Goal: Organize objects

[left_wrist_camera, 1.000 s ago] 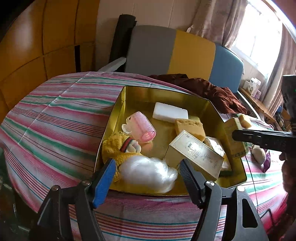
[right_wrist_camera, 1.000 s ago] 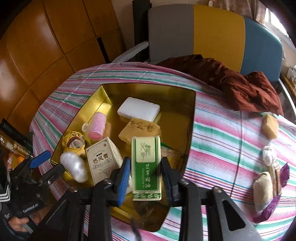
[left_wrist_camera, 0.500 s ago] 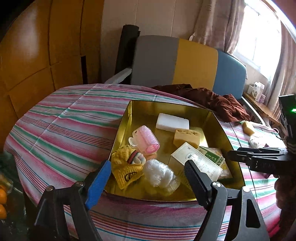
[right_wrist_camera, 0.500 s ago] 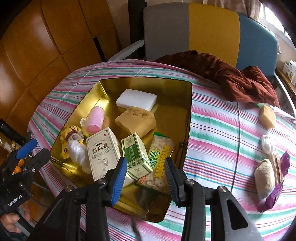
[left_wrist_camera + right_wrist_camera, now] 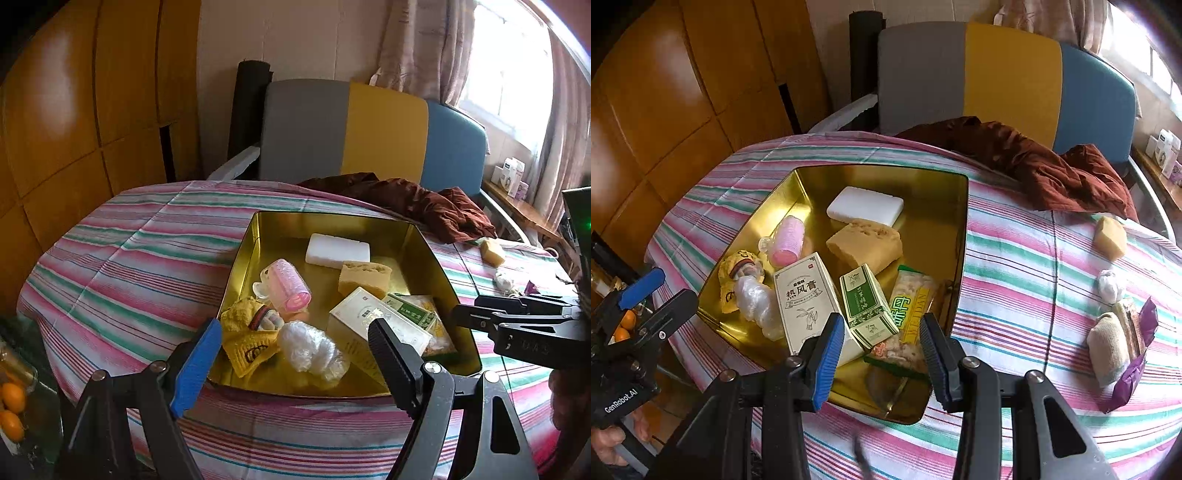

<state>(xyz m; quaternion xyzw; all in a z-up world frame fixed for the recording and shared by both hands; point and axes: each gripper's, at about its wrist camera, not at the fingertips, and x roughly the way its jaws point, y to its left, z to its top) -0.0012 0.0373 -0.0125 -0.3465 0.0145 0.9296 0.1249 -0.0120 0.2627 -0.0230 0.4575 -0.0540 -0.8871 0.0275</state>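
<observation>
**Desk:** Left wrist view — what's in front of the left gripper [image 5: 291, 354]?

**Photographer:** Its jaws stand wide apart, holding nothing, low at the near rim of a gold tin tray [image 5: 240, 266]. Just beyond them lie a yellow knitted toy [image 5: 245, 332] and a clear plastic wad [image 5: 310, 349]. The right gripper [image 5: 465, 317] shows edge-on at the tray's right side; whether it gapes cannot be told here.

**Desk:** Count?

**Photographer:** One pink hair roller [image 5: 286, 284], one white block [image 5: 338, 251], one yellow sponge [image 5: 364, 278] in the tray, one white box [image 5: 369, 314].

**Desk:** Right wrist view?

**Photographer:** The right gripper [image 5: 882, 358] is spread open and empty above the tray's near corner. The green box [image 5: 866, 306] lies between and just past its fingers, leaning on the white box, beside one snack packet [image 5: 910, 310]. A second sponge [image 5: 1110, 236] sits well apart on the striped surface [image 5: 1015, 266], near a purple wrapper [image 5: 1134, 369].

**Desk:** Room?

**Photographer:** Brown cloth [image 5: 1027, 158], a grey, yellow and blue chair back [image 5: 1004, 70], wood panelling [image 5: 665, 92].
</observation>
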